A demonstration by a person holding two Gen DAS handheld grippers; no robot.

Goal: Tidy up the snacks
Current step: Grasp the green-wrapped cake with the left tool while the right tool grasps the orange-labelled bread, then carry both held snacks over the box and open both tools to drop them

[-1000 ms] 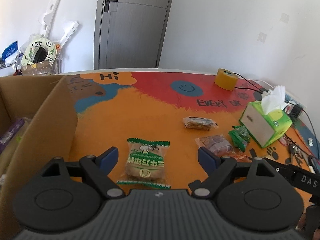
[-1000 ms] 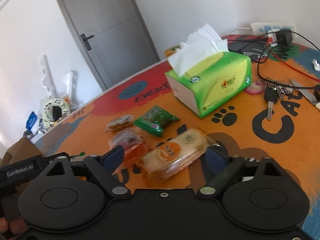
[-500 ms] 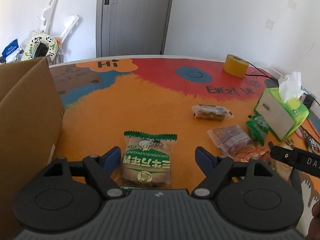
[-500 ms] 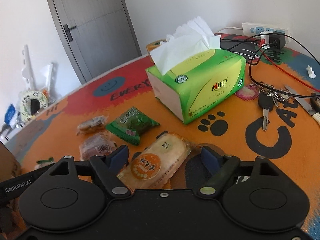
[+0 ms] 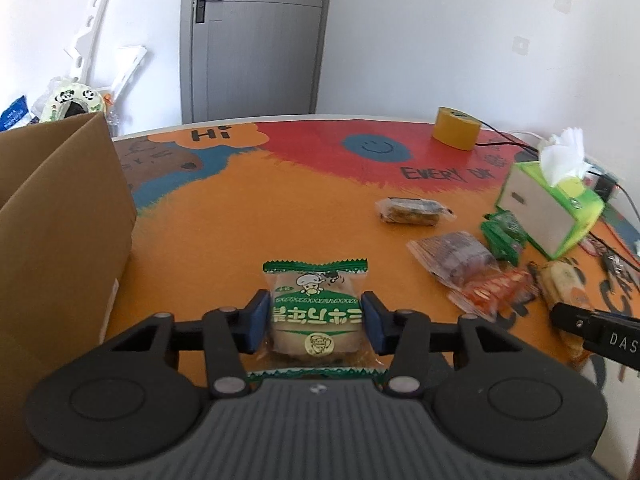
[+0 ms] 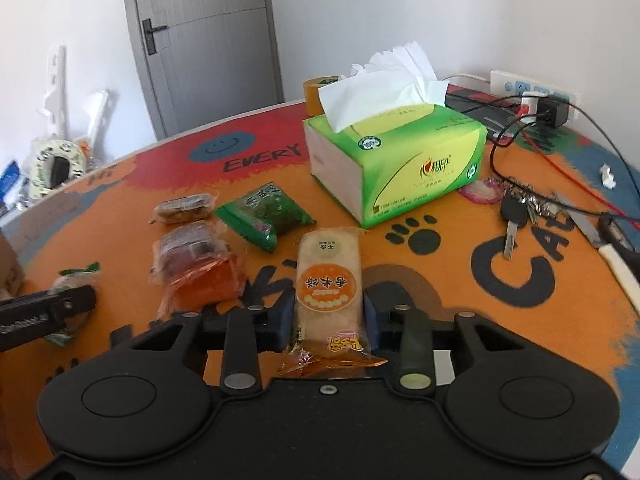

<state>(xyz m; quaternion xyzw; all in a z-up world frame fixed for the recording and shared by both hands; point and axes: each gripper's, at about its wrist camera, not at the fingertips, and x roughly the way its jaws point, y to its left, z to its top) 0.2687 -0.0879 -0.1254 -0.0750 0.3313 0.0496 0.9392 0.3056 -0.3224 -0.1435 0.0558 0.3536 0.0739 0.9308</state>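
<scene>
My left gripper [image 5: 315, 320] is shut on a green-and-white snack packet [image 5: 316, 312] that lies on the orange table mat. My right gripper [image 6: 328, 314] is shut on a long orange-labelled rice cracker packet [image 6: 329, 280]. Loose on the mat lie a dark bar in clear wrap [image 5: 412, 211], a purple-brown packet [image 5: 456, 256], a red-orange packet [image 6: 204, 280] and a green packet [image 6: 266, 214]. A cardboard box [image 5: 60, 220] stands at the left in the left wrist view.
A green tissue box [image 6: 396, 160] stands behind the snacks. Keys [image 6: 516, 208], cables, a power strip [image 6: 532, 90] and a knife [image 6: 616, 256] lie at the right. A yellow tape roll [image 5: 456, 133] sits at the far edge.
Both grippers have moved forward and closed, the left on the green-and-white packet and the right on the orange cracker packet. The cracker packet now lies straight between the right fingers.
</scene>
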